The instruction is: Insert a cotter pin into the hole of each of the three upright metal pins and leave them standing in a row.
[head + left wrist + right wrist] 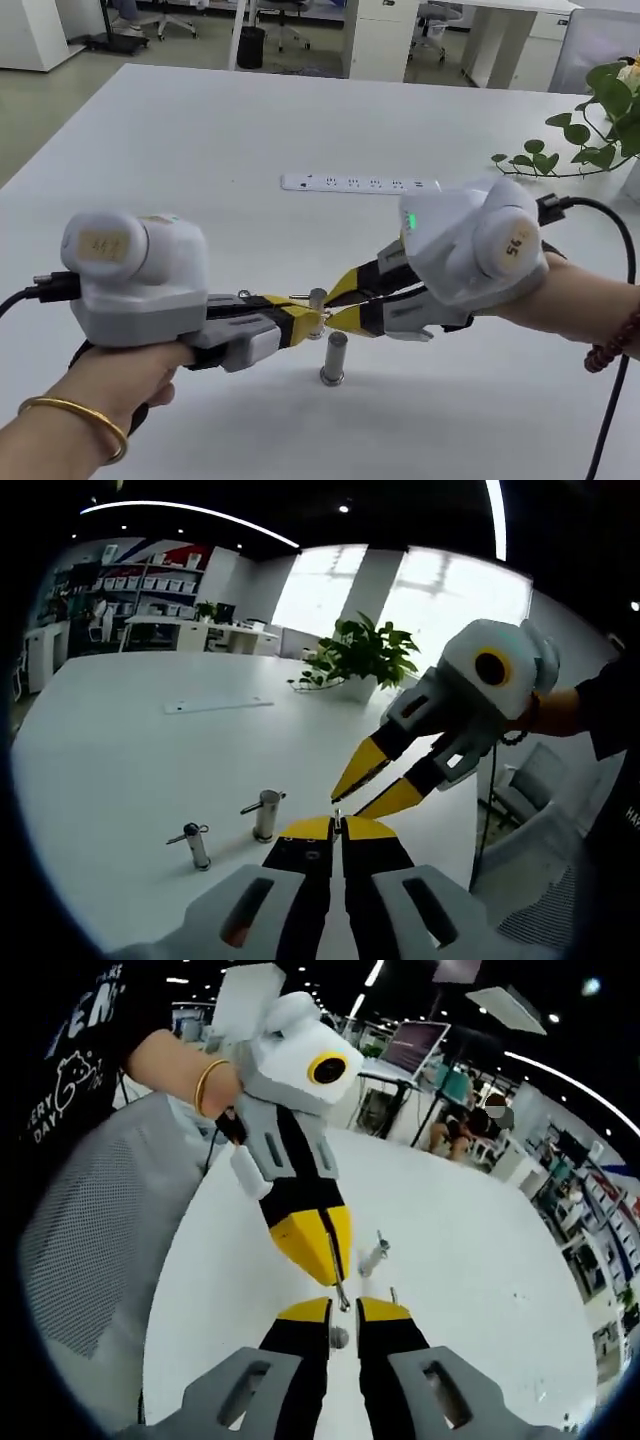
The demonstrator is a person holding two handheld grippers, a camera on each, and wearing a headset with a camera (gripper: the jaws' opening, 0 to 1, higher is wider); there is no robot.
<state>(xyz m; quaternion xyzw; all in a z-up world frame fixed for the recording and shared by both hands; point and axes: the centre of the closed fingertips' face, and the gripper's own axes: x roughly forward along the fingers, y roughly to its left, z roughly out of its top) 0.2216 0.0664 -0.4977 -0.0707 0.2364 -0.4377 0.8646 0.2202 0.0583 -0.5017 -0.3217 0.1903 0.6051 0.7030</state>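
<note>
One thin wire cotter pin [336,1265] is clamped between the yellow-tipped jaws of the left gripper [322,1272]. Its free end reaches down to the tips of the right gripper [345,1308], whose jaws stand apart and grip nothing.

Between those jaws, lower down, is the round top of a bare grey metal pin [340,1337]. Head view: it stands upright on the white table [200,180], just in front of the two meeting gripper tips.

Left gripper view: a second metal pin [265,815] and a third metal pin [197,845] stand upright side by side, left of the jaws. Each has a cross-piece through its top.

Further back lie a white power strip [358,184] and a green potted plant [600,120].
</note>
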